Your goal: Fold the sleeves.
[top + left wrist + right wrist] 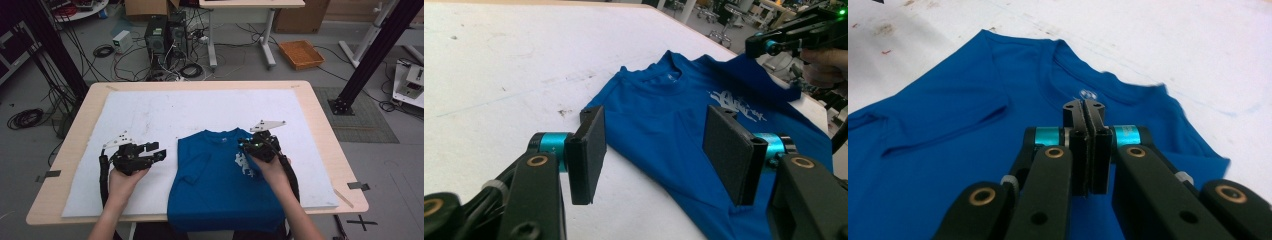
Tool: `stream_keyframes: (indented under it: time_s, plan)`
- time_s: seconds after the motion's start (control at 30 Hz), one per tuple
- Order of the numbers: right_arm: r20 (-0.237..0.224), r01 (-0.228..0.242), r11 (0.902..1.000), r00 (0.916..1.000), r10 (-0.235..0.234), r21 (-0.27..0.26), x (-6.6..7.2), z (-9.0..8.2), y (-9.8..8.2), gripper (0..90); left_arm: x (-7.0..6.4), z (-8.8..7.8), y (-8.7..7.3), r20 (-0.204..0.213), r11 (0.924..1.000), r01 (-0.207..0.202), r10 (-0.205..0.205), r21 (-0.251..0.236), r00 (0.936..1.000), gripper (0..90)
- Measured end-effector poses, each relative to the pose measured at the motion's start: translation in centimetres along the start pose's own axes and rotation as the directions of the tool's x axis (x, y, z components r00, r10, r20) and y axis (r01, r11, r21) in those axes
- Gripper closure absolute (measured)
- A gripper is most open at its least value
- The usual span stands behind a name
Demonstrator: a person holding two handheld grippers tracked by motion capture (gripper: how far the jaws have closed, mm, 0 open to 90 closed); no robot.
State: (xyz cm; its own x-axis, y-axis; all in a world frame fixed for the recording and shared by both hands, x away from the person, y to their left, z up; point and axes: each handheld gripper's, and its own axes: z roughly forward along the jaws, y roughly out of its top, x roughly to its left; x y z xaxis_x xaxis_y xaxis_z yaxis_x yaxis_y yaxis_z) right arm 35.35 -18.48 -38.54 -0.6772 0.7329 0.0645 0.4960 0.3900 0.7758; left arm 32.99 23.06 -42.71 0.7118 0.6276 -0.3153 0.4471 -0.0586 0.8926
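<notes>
A blue T-shirt (215, 185) with a white chest print lies face up on the white mat (150, 110), collar away from me. Its lower hem hangs over the table's near edge. My right gripper (242, 145) is over the shirt's right shoulder, jaws shut. In the left gripper view the right gripper (768, 47) has a fold of the shirt's (664, 115) right side rising up to its tip. From the right gripper view, the right gripper (1084, 107) points across the shirt (948, 125) toward the collar. My left gripper (159, 151) rests open on the mat, left of the shirt's left sleeve, and the left gripper (655, 130) grips nothing.
The mat covers most of the wooden table (325, 135). Bare mat stretches behind the shirt and on both sides. Beyond the table, the floor holds computer towers (165, 35), cables, and an orange basket (301, 54).
</notes>
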Motion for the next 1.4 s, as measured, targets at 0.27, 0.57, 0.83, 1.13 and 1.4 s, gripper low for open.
stream_keyframes:
  time_s: [0.27, 0.57, 0.83, 1.13, 1.4]
  plan:
    - [-0.006, -0.036, 0.9979, 0.9993, 0.036, -0.054, -1.3, -0.9, -0.5, 79.0, 0.0, 0.2, 0.0, -0.005, 1.0, -0.003, 0.003, 0.003, 1.0, 42.7]
    - [-0.007, -0.119, 0.9821, 0.9928, 0.12, -0.146, -5.5, -4.1, -2.9, 59.7, -0.3, 1.2, 0.6, -0.046, 0.999, -0.038, 0.039, 0.022, 0.9982, 41.2]
    - [0.034, -0.187, 0.9623, 0.9799, 0.197, -0.198, -8.6, -5.6, -5.1, 40.2, -1.9, 3.8, 2.7, -0.108, 0.986, -0.146, 0.154, 0.082, 0.9821, 38.5]
    - [0.002, -0.204, 0.9572, 0.978, 0.209, -0.206, -10.0, -6.6, -6.1, 38.2, -2.6, 4.3, 2.9, -0.065, 0.9853, -0.161, 0.165, 0.057, 0.9843, 35.8]
    - [-0.04, -0.209, 0.957, 0.9779, 0.205, -0.201, -10.5, -6.7, -6.2, 36.5, -2.2, 3.6, 2.6, -0.058, 0.987, -0.151, 0.154, 0.056, 0.9863, 35.7]
